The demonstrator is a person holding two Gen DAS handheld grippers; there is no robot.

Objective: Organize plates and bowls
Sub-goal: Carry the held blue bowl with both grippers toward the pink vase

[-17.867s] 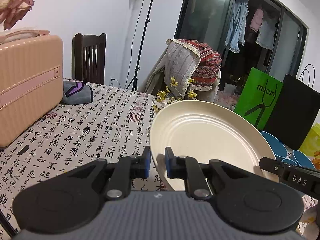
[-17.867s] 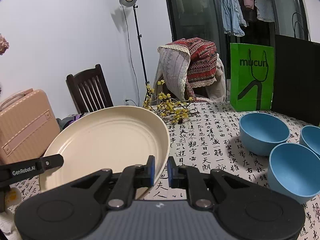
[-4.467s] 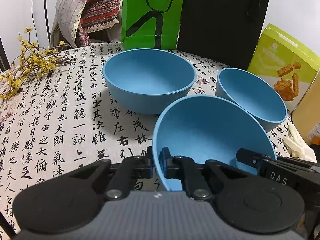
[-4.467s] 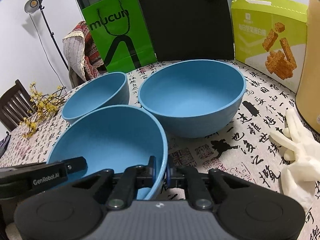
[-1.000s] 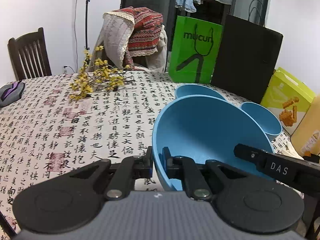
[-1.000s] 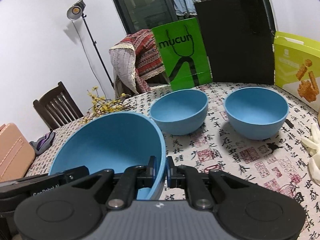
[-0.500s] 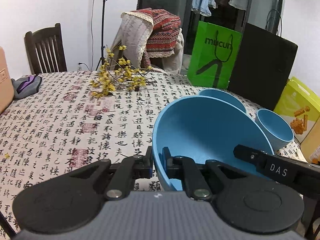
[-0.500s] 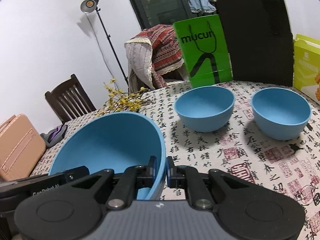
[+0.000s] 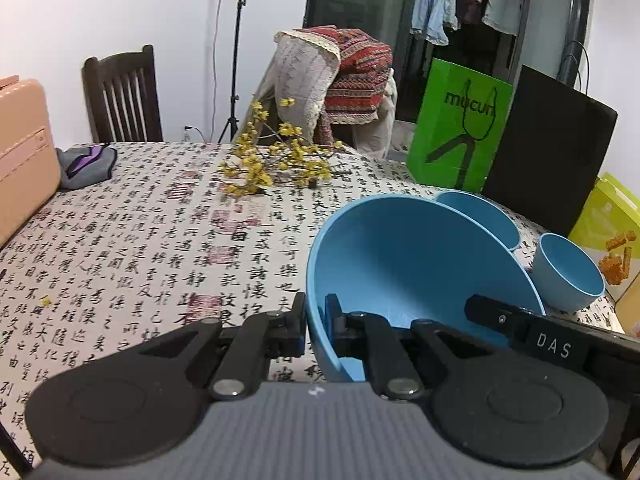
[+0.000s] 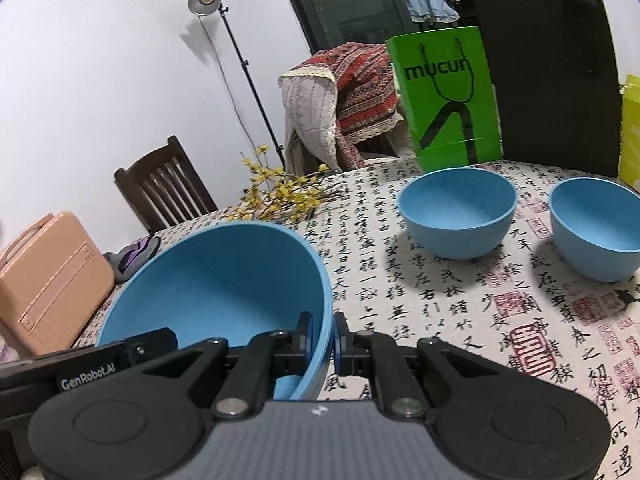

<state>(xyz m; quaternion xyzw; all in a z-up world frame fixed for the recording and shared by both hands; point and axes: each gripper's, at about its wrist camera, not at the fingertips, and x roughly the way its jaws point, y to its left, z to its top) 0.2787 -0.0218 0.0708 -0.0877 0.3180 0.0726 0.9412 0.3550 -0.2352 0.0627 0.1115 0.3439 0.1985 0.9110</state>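
Note:
A large blue bowl (image 9: 404,256) (image 10: 224,280) hangs tilted above the table, held from both sides. My left gripper (image 9: 316,322) is shut on its left rim, and my right gripper (image 10: 322,340) is shut on its right rim. Each view shows the other gripper's black finger reaching across the bowl's far edge. Two more blue bowls stand on the table behind it: one (image 9: 480,216) (image 10: 458,212) near the green bag, the other (image 9: 568,272) (image 10: 596,228) to its right. No plate is in view.
The table (image 9: 140,248) wears a cloth printed with black characters. On it lie a yellow flower branch (image 9: 276,164), a grey and purple pouch (image 9: 86,164) and a pink case (image 9: 22,152). A green bag (image 10: 444,96), a black bag (image 10: 548,76) and a yellow-green box (image 9: 608,224) line the far right.
Both grippers have carried the blue bowl leftward over the table. The pink case and pouch have come into view, and the two standing bowls have slid toward the right.

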